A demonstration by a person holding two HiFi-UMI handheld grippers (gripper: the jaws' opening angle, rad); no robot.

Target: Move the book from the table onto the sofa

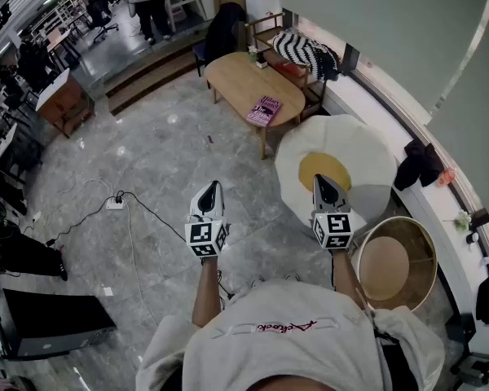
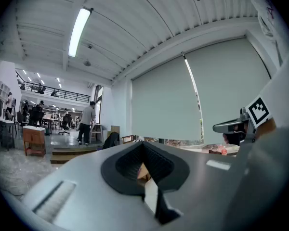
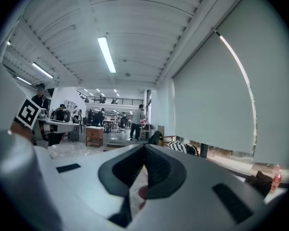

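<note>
Left gripper (image 1: 213, 189): jaws are shut together; nothing is held.
Right gripper (image 1: 323, 182): jaws are likewise shut; nothing is held.
Ground ahead: a cable (image 1: 138, 206) is trailed across the floor by the left gripper; an egg-shaped cushion (image 1: 342, 149) lies just beyond the right gripper.
Book (image 1: 265, 110): it is seen flat on the wooden table (image 1: 228, 76), near the end closest to the person and well apart from both grippers.
Sofa (image 1: 289, 69): it is judged to be the wooden-framed seat with the striped cushion (image 1: 303, 51), just behind the table.
Risk: the book could be pushed off the table end if the jaws are not opened before contact; a trip on the cable is possible during the approach.
Hand pose: both forearms are extended forward, and the grippers are held level and side by side.
</note>
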